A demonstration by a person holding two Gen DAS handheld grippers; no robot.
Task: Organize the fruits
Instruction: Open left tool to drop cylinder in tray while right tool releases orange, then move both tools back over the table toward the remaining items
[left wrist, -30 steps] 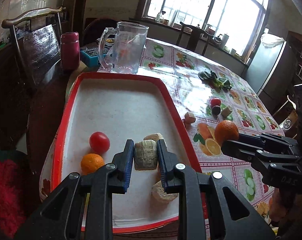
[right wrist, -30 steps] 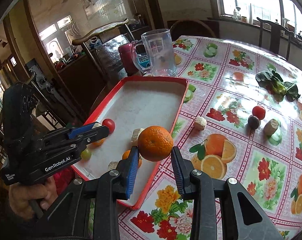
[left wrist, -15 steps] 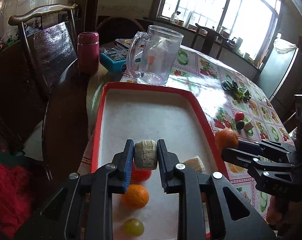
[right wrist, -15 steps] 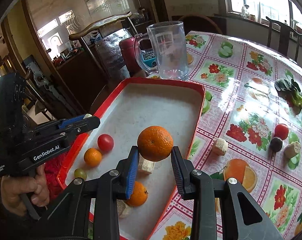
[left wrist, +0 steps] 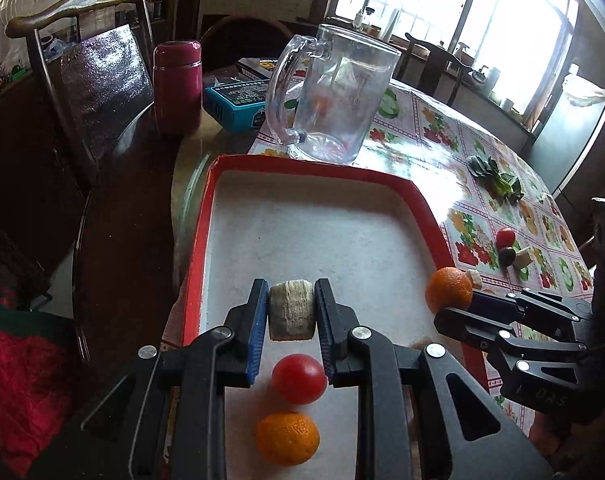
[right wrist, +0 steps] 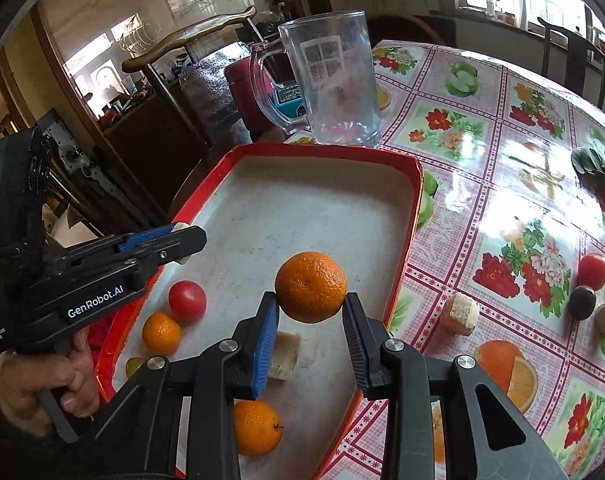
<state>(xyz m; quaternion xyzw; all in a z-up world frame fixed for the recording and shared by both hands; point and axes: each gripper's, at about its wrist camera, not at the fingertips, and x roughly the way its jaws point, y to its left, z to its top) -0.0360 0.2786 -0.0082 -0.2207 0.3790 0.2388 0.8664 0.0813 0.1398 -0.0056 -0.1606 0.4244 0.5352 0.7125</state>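
A pale cut chunk (left wrist: 291, 310) is clamped in the left gripper (left wrist: 290, 312) above the red-rimmed tray (left wrist: 198, 240); an orange (right wrist: 310, 287) is pinched by the right gripper (right wrist: 311, 312) over the same tray. Below, a tomato (left wrist: 299, 378) and a mandarin (left wrist: 287, 437) are seen resting inside it.

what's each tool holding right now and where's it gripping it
The left tool clamps a pale cut chunk by its two opposite sides. The right tool pinches an orange across its lower half.
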